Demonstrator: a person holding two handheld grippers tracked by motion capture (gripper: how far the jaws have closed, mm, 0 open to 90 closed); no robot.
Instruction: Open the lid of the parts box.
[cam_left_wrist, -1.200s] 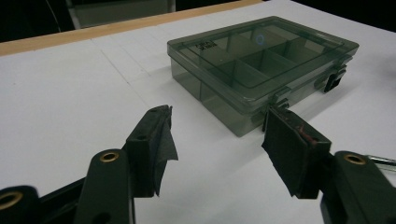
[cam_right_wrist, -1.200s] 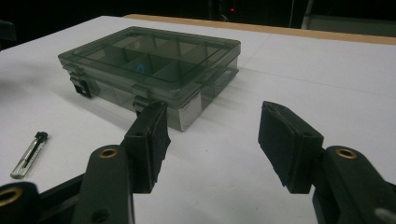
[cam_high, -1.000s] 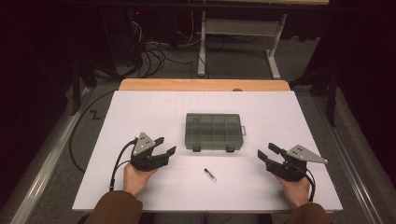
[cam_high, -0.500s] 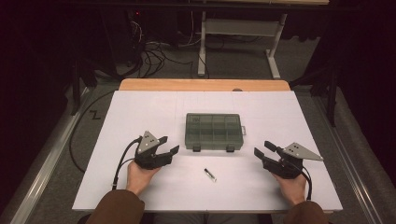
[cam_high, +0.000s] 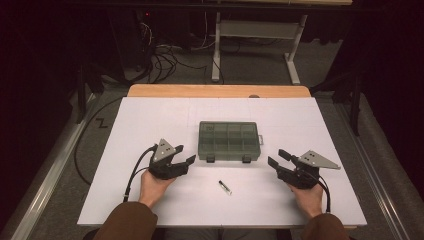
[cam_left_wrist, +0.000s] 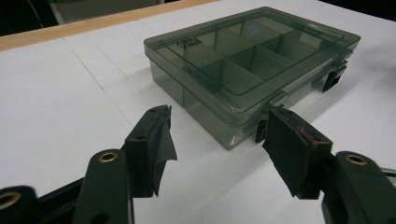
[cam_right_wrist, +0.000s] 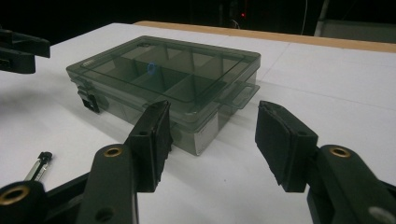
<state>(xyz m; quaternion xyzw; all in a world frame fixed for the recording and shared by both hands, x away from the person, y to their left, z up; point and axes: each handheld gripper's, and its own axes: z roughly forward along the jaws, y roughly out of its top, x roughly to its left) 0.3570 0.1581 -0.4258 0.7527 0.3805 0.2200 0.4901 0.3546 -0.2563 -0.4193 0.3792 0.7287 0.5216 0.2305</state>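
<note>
Altogether one closed compartment box (cam_high: 229, 141), one small bit (cam_high: 225, 187), left hand-held gripper (cam_high: 186, 154) and right hand-held gripper (cam_high: 276, 158) both wide, empty

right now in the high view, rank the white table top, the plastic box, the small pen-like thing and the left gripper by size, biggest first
1. white table top
2. plastic box
3. left gripper, smaller than the box and open
4. small pen-like thing, clearly the smallest

All lie at much the same depth, so nearness hardly skews this.
</note>
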